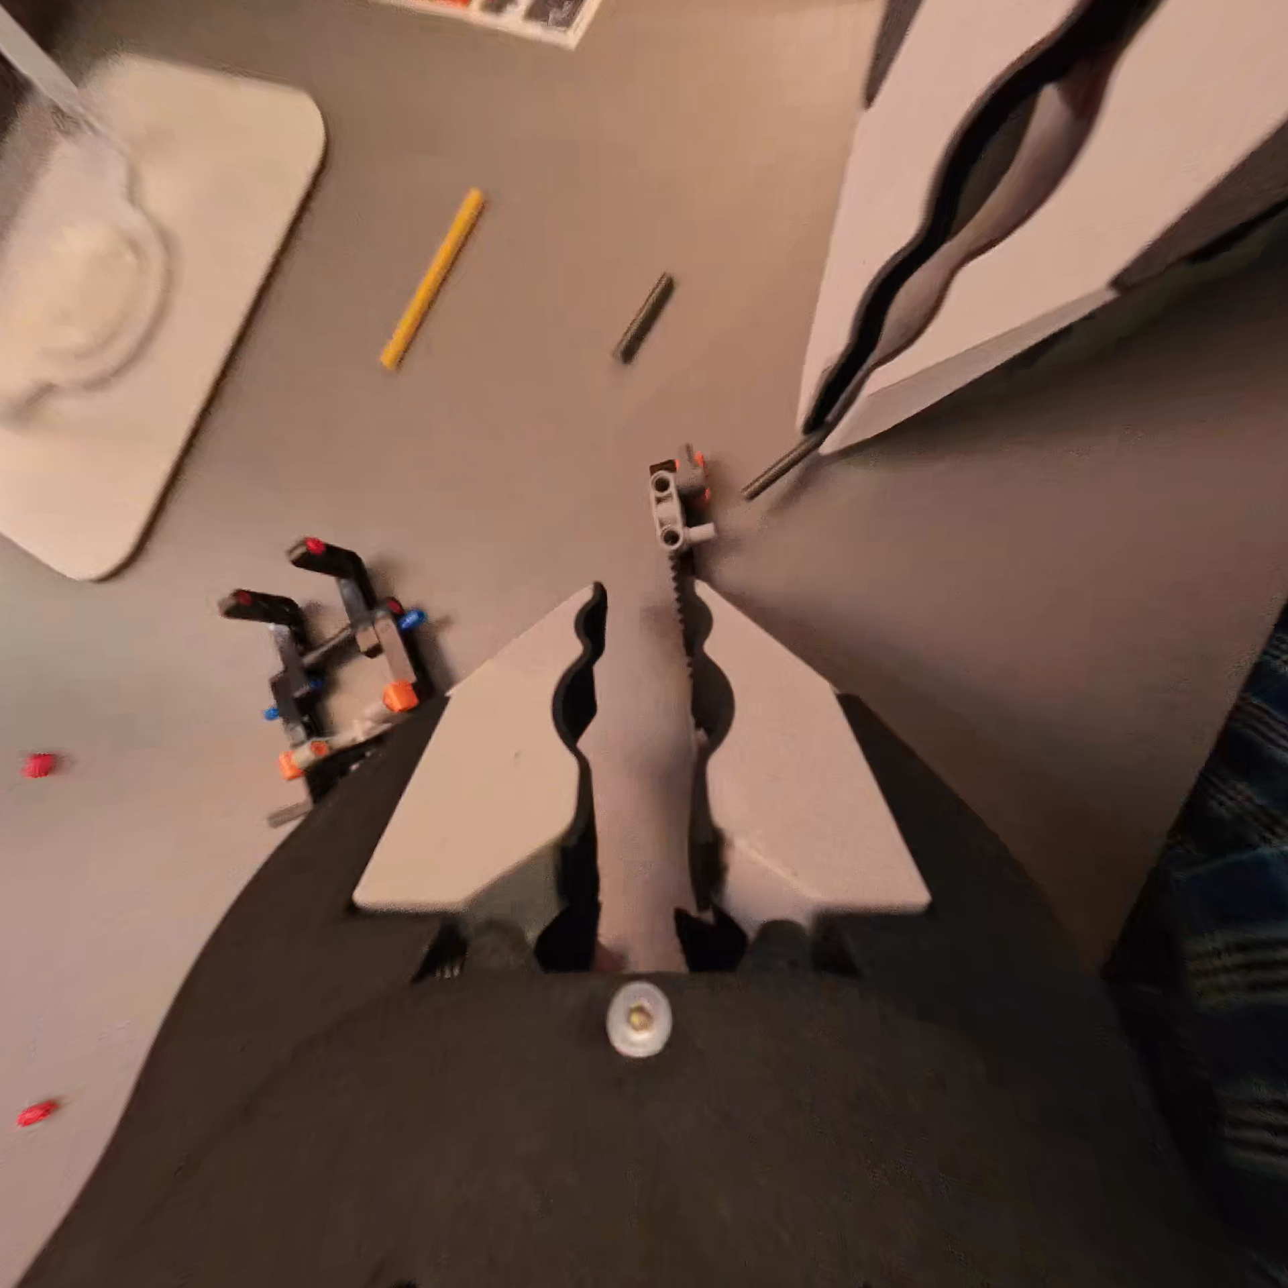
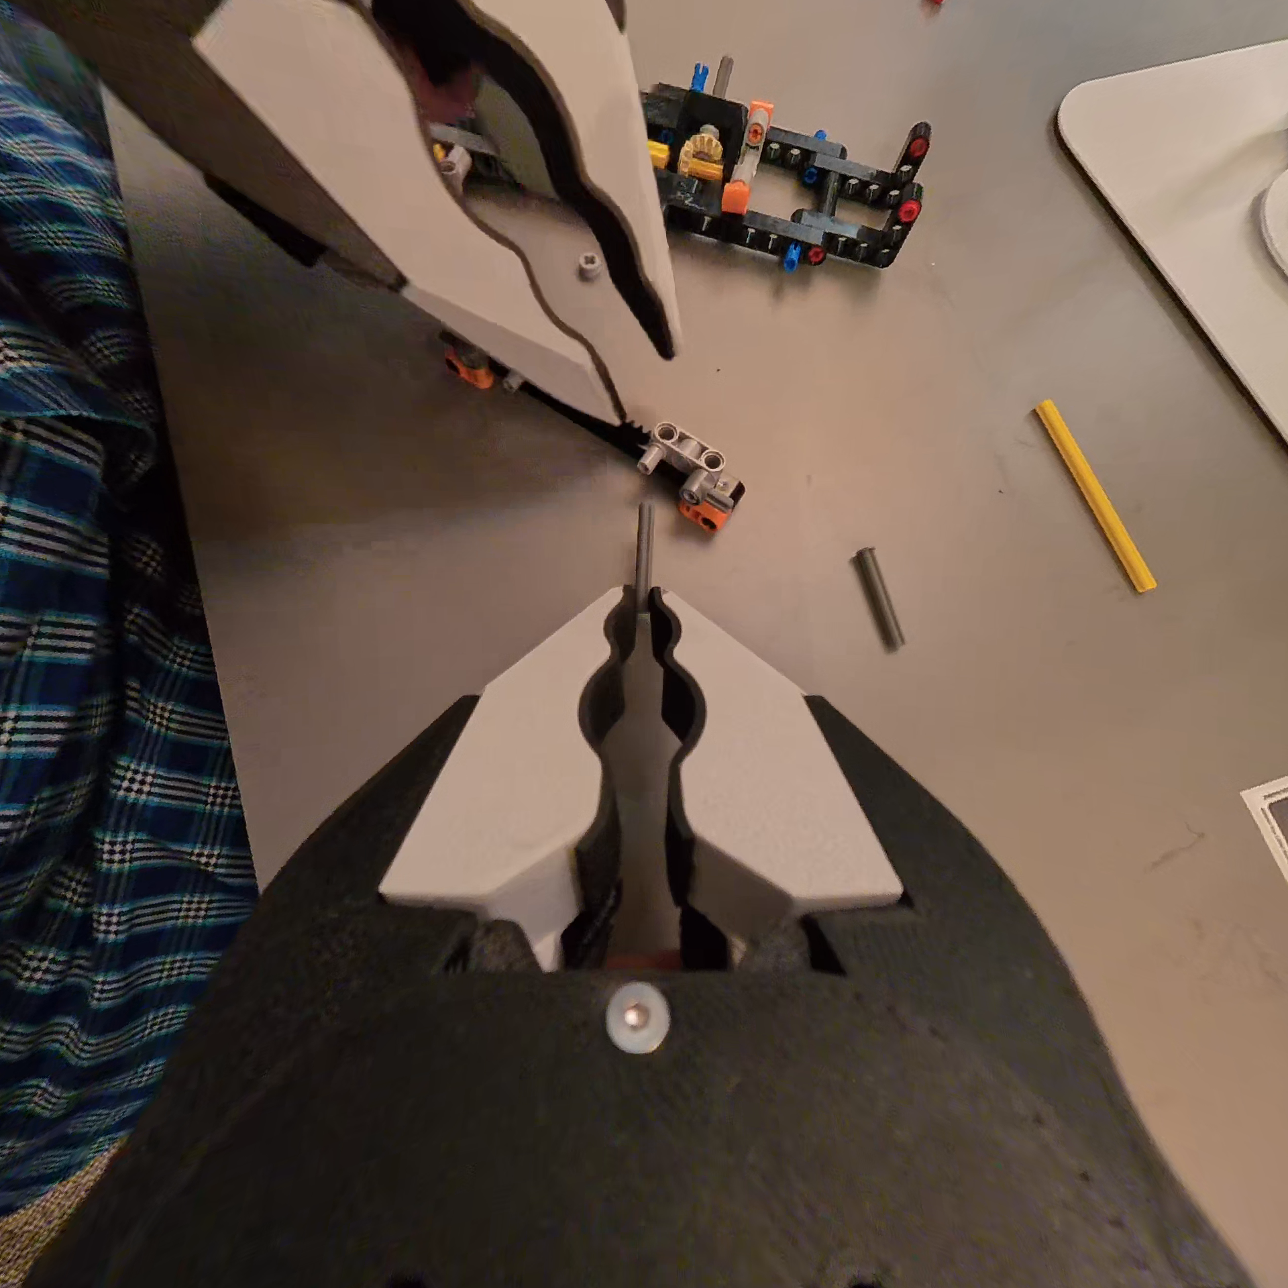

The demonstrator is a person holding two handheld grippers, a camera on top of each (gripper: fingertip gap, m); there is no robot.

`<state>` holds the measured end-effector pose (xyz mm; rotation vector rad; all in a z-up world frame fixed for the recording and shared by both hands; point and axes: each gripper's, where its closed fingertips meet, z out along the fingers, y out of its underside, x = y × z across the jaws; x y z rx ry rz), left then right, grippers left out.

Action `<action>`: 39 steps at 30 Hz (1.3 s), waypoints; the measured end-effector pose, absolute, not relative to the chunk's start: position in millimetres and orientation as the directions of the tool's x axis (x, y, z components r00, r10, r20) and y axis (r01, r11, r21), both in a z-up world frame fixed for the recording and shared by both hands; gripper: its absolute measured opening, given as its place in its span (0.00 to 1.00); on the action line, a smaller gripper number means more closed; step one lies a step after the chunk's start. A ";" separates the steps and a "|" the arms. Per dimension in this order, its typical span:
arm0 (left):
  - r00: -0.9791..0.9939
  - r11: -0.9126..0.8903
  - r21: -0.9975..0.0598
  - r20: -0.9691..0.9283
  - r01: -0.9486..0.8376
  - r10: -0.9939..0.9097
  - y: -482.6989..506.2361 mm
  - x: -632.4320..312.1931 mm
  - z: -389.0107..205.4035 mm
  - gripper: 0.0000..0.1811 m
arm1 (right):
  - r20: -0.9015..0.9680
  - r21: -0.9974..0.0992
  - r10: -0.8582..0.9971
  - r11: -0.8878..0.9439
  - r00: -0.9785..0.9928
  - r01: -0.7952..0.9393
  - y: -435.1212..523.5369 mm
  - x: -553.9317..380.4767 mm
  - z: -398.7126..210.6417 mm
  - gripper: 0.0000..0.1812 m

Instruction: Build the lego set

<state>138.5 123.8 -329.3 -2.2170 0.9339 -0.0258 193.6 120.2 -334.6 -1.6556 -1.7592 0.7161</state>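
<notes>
My left gripper (image 1: 648, 592) is open, and bare table shows between its fingers. A black toothed rack (image 1: 679, 606) lies along the inner face of its right finger. The rack ends in a grey connector with orange pins (image 1: 669, 498), which rests on the table just past the tips. My right gripper (image 2: 640, 596) is shut on a thin dark grey axle (image 2: 645, 543). The axle points at the connector (image 2: 686, 456) with a small gap between them. The right gripper also shows in the left wrist view (image 1: 815, 425). The left gripper also shows in the right wrist view (image 2: 645, 383).
A black beam frame with red, blue and orange pins (image 1: 341, 662) (image 2: 801, 188) lies beside the left gripper. A yellow axle (image 2: 1094, 495), a dark grey tube (image 2: 879, 599), a grey bush (image 2: 589, 265) and red pins (image 1: 40, 764) lie loose. A white mat (image 2: 1185, 209) is on the far side. A plaid sleeve (image 2: 83, 627) is at the table edge. Spacing between my two grippers at the tips: around 6 cm.
</notes>
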 end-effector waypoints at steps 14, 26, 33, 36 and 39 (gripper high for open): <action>0.708 -0.508 -0.591 -0.156 -0.626 -0.689 111.0 147.4 -332.7 0.15 | 0.056 -0.752 0.998 0.059 -0.025 0.657 120.6 196.7 -332.7 0.01; 0.533 -0.339 -0.421 -0.548 -0.842 -0.645 123.5 137.1 -336.4 0.02 | 0.181 -0.688 0.983 0.158 -0.043 0.708 135.4 202.4 -320.5 0.00; 0.274 -0.192 -0.198 -0.769 -0.961 -0.578 137.1 136.5 -330.0 0.02 | 0.122 -0.682 0.992 0.054 0.041 0.729 143.5 201.2 -321.1 0.00; 0.211 -0.173 -0.136 -0.799 -0.976 -0.564 142.9 134.3 -327.4 0.02 | 0.015 -0.697 0.996 -0.057 0.093 0.715 144.9 201.2 -319.4 0.00; 0.164 -0.142 -0.103 -0.819 -0.985 -0.550 146.7 135.6 -326.9 0.02 | -0.098 -0.705 0.987 -0.161 0.129 0.690 142.4 198.6 -317.8 0.00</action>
